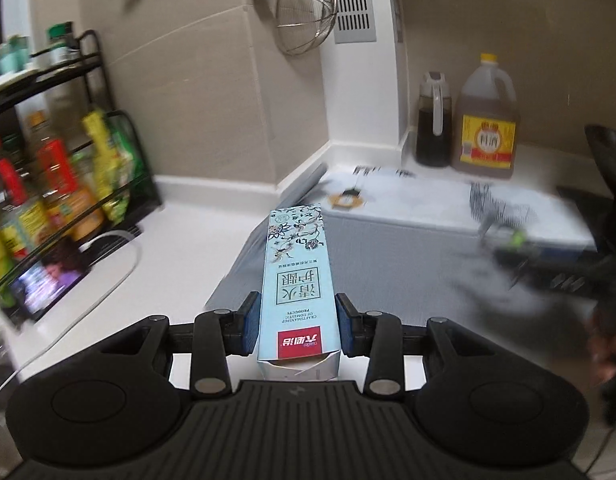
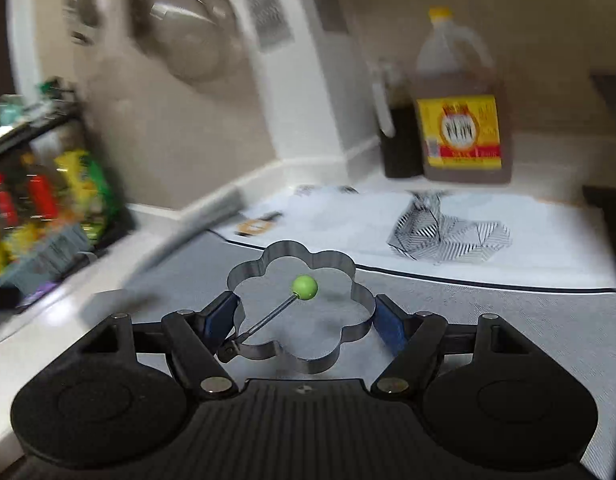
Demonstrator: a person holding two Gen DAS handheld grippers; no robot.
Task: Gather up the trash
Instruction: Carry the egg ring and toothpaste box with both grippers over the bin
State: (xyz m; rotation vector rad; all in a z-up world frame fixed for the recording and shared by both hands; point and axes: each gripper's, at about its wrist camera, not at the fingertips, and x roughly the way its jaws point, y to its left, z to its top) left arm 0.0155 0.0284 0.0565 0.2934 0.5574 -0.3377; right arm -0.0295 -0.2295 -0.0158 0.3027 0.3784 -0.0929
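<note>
Toothpaste carton [image 1: 294, 280], probably empty and light with thin, crushable walls, sits lengthwise above the grey mat [image 1: 388, 272], pinched near its torn end by the left gripper [image 1: 296, 330], while the right gripper [image 2: 304, 322] clamps a stiff flower-shaped metal ring [image 2: 300, 308].

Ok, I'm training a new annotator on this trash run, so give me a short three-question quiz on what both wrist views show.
1. True or false: the left gripper is shut on a pale blue toothpaste box.
2. What does the right gripper hold? A) a strainer B) a flower-shaped metal egg ring C) a cup
3. Fill in: the knob on the ring's handle is ____.

Key: 1 true, the pads press on both sides of the box. 2 B, the pads clamp the ring's outer sides. 3 green.
</note>
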